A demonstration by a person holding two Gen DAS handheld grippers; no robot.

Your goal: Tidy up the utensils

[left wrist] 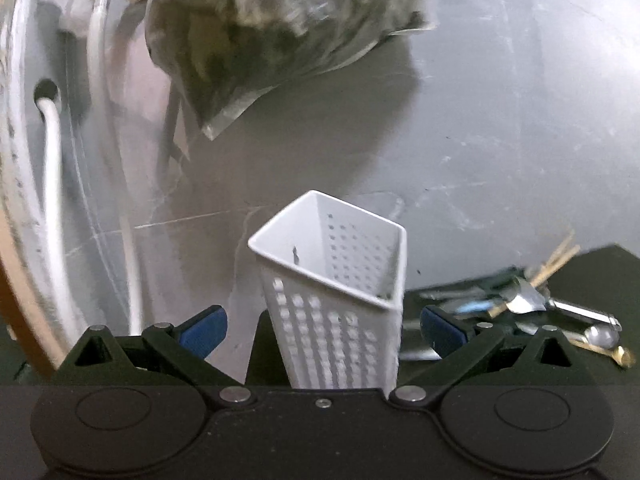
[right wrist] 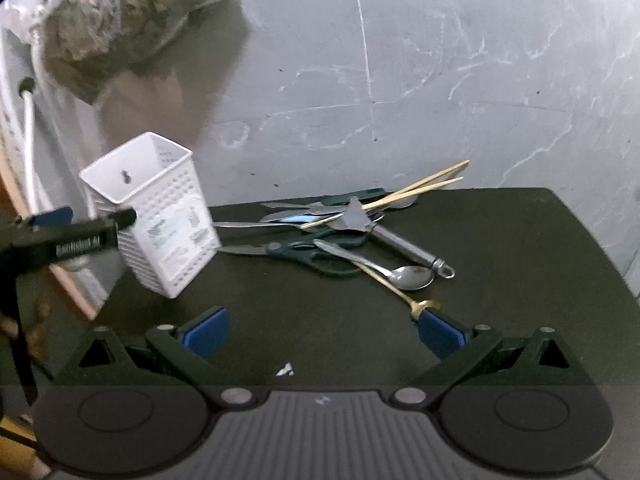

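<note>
Left claw (left wrist: pixel 323 330) wide, straddling caddy (left wrist: pixel 340 300).

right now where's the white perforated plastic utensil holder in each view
Left wrist: white perforated plastic utensil holder bottom centre, tilted, between the left gripper's open jaws.
Right wrist: left of centre, tilted, left gripper around it.
Shared landmark: pile of metal utensils right of the holder.

A grey wall (right wrist: pixel 440 60) fills the back, scuffed with pale streaks and a thin vertical line. A dark table (right wrist: pixel 500 300) with rounded corners stands against it. At the upper left a clear plastic bag (left wrist: pixel 272 28) of dark greenish stuff hangs by the wall, casting a soft shadow. White cables (left wrist: pixel 52 184) run down the left side, one from a dark hole.
</note>
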